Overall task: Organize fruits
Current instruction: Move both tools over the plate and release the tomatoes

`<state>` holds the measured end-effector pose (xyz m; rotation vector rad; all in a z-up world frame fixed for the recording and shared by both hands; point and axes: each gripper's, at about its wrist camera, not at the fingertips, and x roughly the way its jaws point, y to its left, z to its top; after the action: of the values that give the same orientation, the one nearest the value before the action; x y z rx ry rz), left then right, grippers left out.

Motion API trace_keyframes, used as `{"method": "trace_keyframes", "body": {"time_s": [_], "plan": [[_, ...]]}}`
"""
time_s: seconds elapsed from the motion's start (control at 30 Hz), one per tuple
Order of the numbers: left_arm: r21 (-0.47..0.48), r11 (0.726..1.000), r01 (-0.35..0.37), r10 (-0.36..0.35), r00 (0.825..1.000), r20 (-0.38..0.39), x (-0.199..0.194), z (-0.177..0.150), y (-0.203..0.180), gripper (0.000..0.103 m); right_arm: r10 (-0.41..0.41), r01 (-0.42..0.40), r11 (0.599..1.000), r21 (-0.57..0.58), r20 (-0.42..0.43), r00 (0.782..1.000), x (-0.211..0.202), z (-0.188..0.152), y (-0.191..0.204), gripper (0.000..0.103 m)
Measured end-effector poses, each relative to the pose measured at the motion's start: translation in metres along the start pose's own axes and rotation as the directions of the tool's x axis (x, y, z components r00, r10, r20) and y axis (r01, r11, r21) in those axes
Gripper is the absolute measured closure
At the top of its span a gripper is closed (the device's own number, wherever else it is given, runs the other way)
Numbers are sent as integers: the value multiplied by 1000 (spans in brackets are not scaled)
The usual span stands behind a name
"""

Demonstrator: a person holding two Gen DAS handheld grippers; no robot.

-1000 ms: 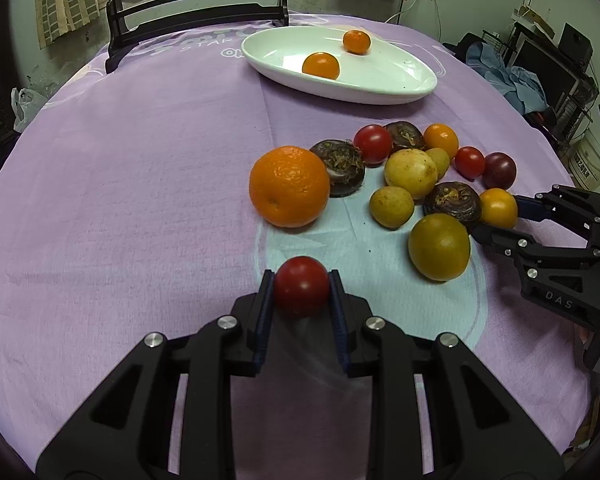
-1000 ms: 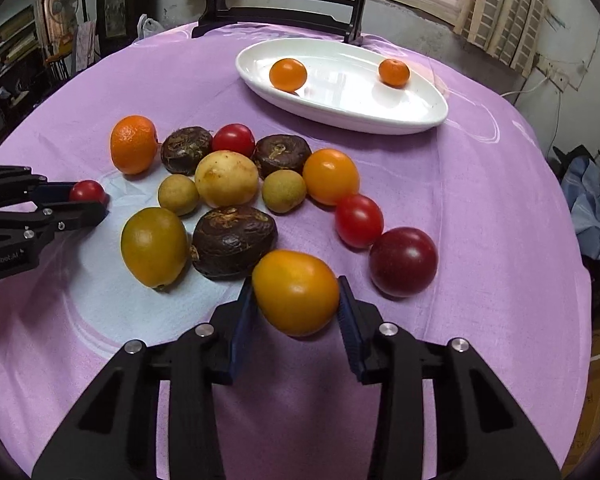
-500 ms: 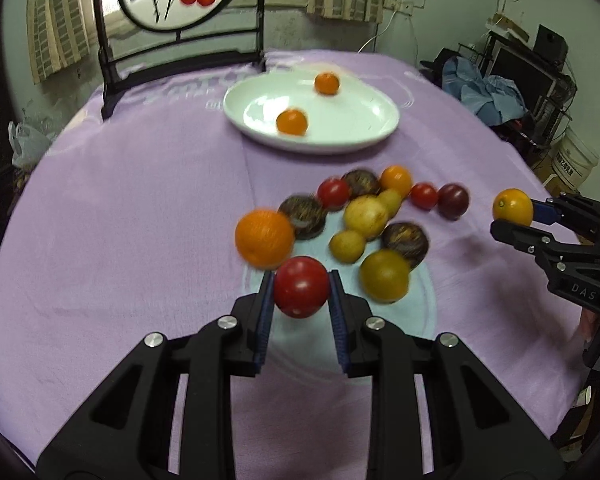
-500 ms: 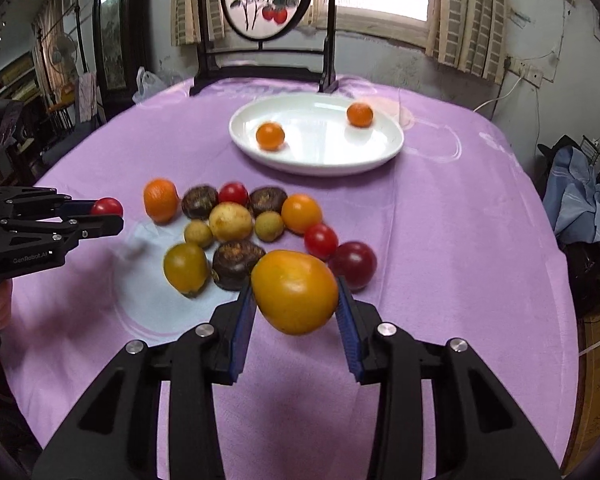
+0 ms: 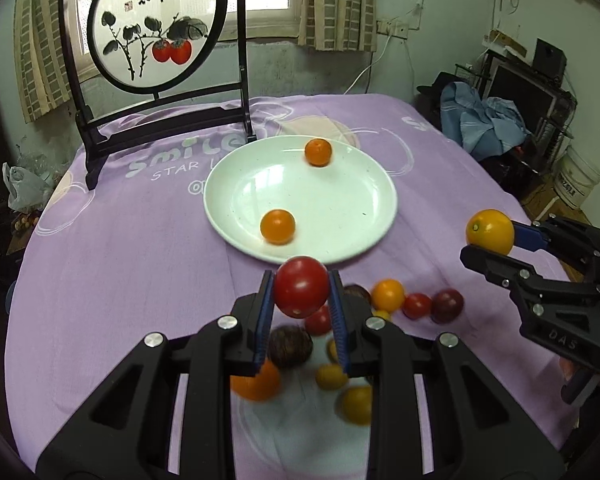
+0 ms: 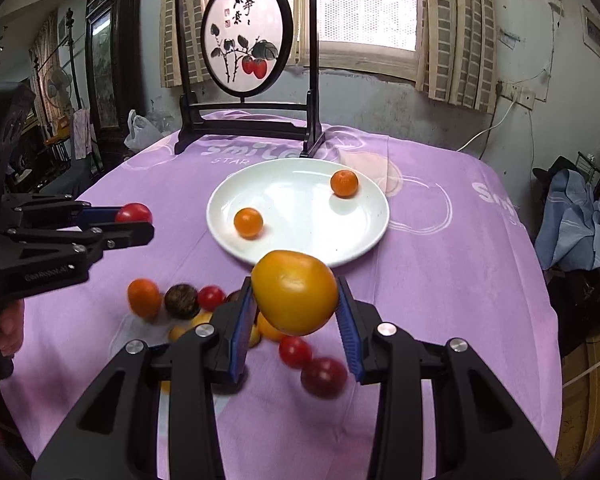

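Observation:
My left gripper [image 5: 301,290] is shut on a red tomato [image 5: 301,292], held in the air above the fruit pile and short of the white plate [image 5: 340,236]. From the right wrist view the same gripper [image 6: 134,222] and red tomato [image 6: 133,213] hang at the left. My right gripper [image 6: 296,298] is shut on a yellow-orange tomato [image 6: 295,291], also lifted; in the left wrist view it [image 5: 490,240] shows at the right with that tomato [image 5: 490,231]. Two small orange fruits [image 5: 277,226] [image 5: 318,152] lie on the plate [image 6: 364,240].
Several fruits stay in a pile on the purple cloth below both grippers: an orange [image 6: 144,297], dark round fruits [image 6: 181,300], red tomatoes [image 6: 295,351], yellow ones [image 5: 356,404]. A black-framed painted screen [image 5: 156,28] stands behind the plate. A hand [image 6: 8,326] holds the left gripper.
Both grippers have risen off the cloth with their fruits and tilted up toward the plate. The pile now lies lower in both views; the plate and screen have come into full view.

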<state>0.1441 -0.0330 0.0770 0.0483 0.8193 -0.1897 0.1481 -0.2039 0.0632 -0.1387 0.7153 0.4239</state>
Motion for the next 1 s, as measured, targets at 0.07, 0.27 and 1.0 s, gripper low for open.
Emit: {"method": "trace_keyframes", "body": {"time_s": [0.07,0.27,1.0], "plan": [[3,1000,-15,16,1000,-18,22,11,2,76,4,-3,1000,10,-31,1000,24,8,-3,64],[-21,999,-30,29,998,-57,79,34,15,76,-8,9,1000,14,-95,995,78,21,-10,64],[-72,997,-34,31,999,-38,104,46,31,33,8,-2,999,43,-141,990,97,16,-19,55]]}}
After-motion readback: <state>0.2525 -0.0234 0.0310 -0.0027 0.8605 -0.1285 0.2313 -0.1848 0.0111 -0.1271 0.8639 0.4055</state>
